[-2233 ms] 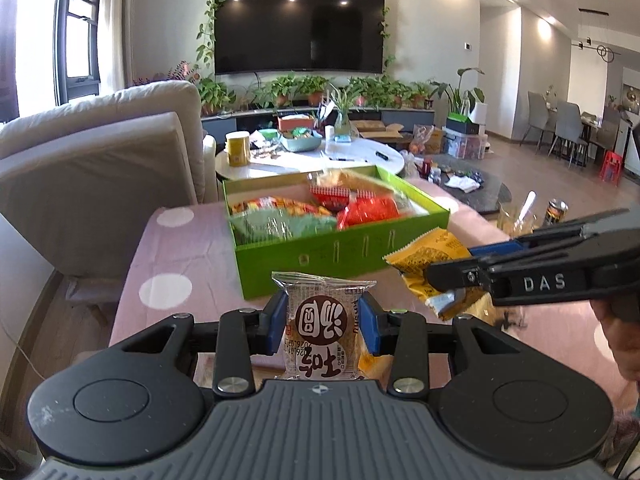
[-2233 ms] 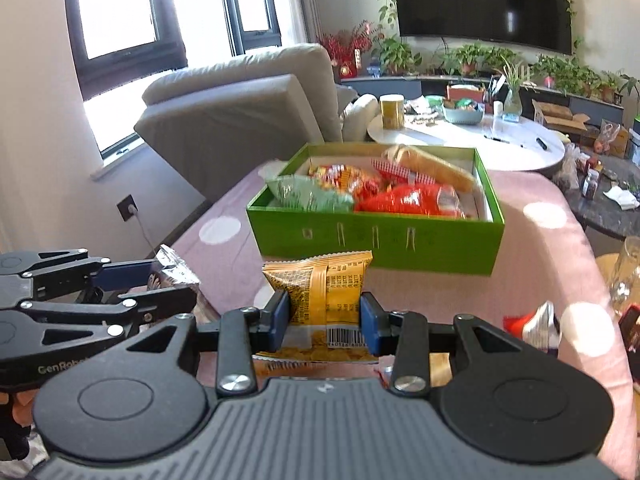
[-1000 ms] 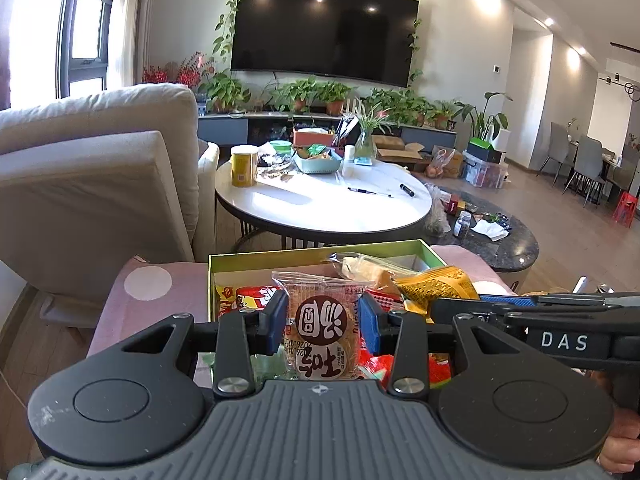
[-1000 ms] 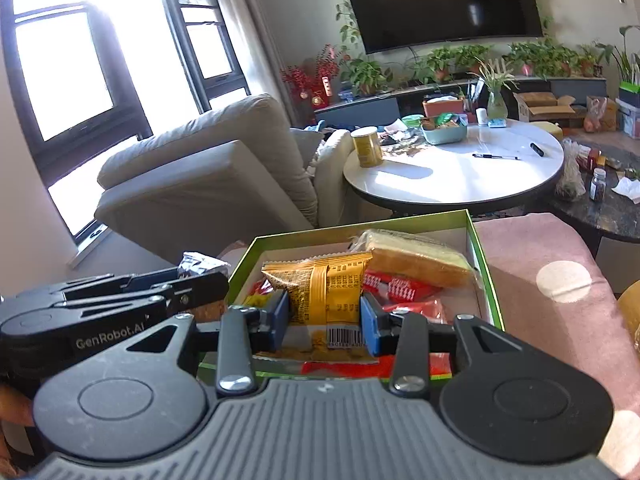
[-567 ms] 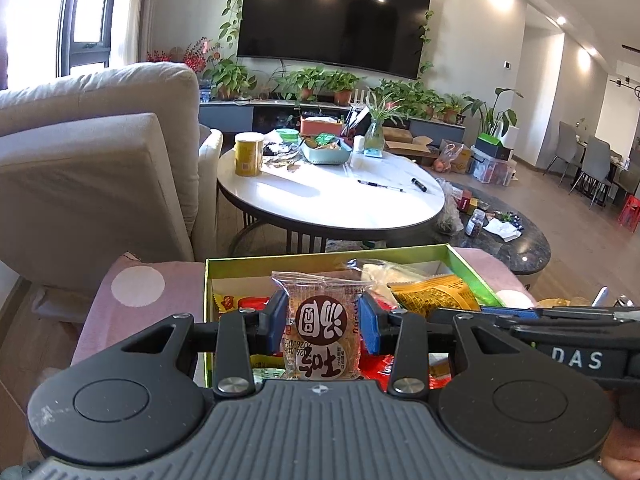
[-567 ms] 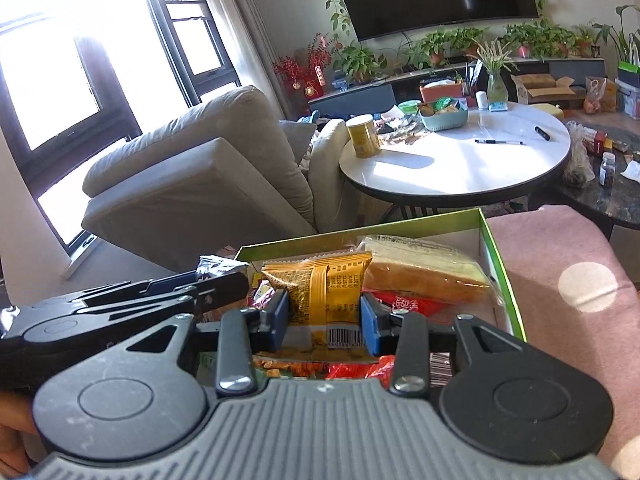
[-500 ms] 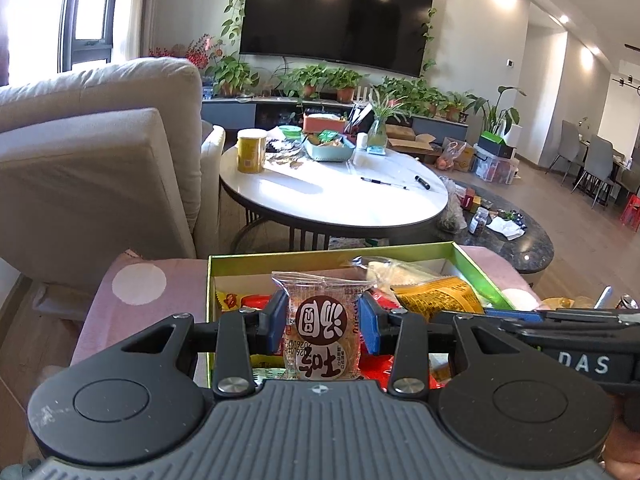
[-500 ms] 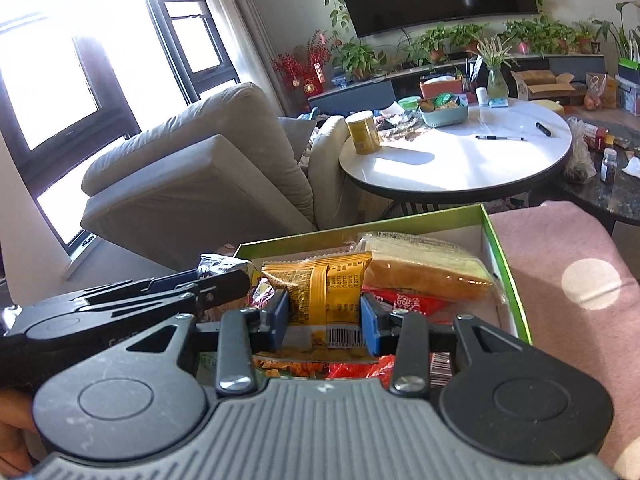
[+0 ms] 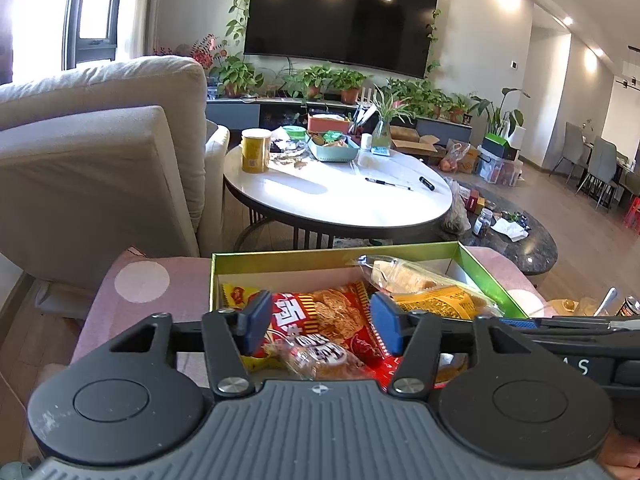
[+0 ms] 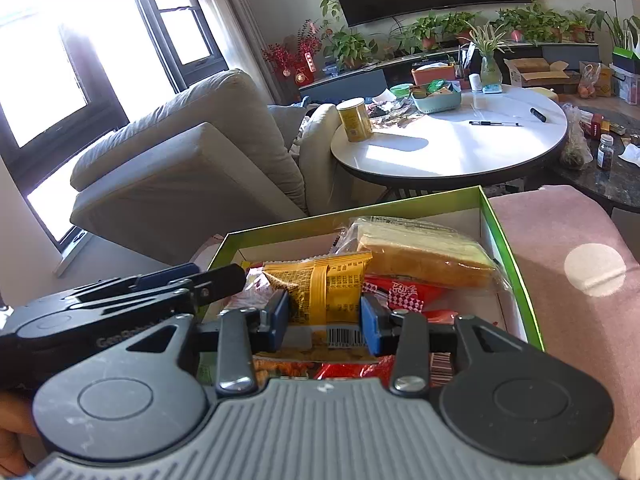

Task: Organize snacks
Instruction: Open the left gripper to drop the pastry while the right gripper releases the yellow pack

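A green box on a pink dotted cloth holds several snack packets, among them a red one and a bread pack. My left gripper hangs over the box and its jaws are opening. The clear-wrapped round cookie packet lies loose on the red packet below them, clear of both pads. My right gripper is shut on a yellow snack packet just above the box. The left gripper shows beside it in the right wrist view.
The pink cloth spreads to the right of the box. Beyond stand a round white table with a yellow tin and a bowl, a beige sofa on the left, and a dark low table on the right.
The left gripper's jaws have parted and the cookie packet has dropped from them into the box. Both grippers came forward over the box. The right gripper still holds the yellow packet.
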Action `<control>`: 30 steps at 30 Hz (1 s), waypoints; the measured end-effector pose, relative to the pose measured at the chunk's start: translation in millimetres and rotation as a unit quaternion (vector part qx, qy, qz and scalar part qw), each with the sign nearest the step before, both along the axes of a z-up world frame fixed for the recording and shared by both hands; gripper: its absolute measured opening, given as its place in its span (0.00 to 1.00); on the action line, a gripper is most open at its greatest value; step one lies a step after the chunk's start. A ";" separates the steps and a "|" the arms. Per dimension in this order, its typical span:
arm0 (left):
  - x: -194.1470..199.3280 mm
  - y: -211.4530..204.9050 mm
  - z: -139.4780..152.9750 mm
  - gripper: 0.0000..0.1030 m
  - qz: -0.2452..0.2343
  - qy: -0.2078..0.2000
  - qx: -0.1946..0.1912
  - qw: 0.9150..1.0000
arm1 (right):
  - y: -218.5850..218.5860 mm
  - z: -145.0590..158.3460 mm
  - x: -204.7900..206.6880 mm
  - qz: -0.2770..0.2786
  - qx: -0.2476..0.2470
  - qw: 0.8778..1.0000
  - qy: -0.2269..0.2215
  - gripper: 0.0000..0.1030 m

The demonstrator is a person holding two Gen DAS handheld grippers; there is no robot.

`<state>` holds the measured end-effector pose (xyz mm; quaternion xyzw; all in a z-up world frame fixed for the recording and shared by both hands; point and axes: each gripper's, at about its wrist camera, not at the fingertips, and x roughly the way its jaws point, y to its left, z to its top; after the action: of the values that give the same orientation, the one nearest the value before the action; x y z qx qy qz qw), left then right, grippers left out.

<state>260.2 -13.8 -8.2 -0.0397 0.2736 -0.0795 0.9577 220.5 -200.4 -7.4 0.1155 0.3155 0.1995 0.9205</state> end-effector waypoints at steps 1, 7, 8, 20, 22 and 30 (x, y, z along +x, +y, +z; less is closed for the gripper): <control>-1.3 0.6 1.0 0.53 0.001 -0.002 0.001 1.000 | 0.1 0.0 -0.4 0.000 0.000 1.000 0.000 0.45; -8.9 9.7 0.7 0.58 0.013 -0.004 0.001 1.000 | 1.2 0.1 1.9 0.002 0.003 1.000 0.001 0.46; -9.6 11.7 -0.4 0.58 0.014 -0.003 0.001 1.000 | 2.2 -0.2 2.5 0.002 0.004 1.000 0.001 0.46; -45.6 30.7 -7.3 0.67 0.027 0.000 0.009 1.000 | -3.7 1.9 -5.3 -0.010 0.006 1.000 -0.013 0.53; -52.0 32.0 -8.2 0.68 0.027 -0.001 0.010 1.000 | -4.1 1.2 -10.2 -0.008 0.006 1.000 -0.014 0.53; -83.3 26.0 -10.1 0.78 0.018 -0.009 0.023 1.000 | -7.0 1.1 -35.5 -0.001 -0.012 1.000 -0.024 0.58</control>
<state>176.9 12.2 -18.2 -0.0215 0.2665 -0.0565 0.9619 185.0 -207.3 -6.4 0.1002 0.2959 0.1977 0.9291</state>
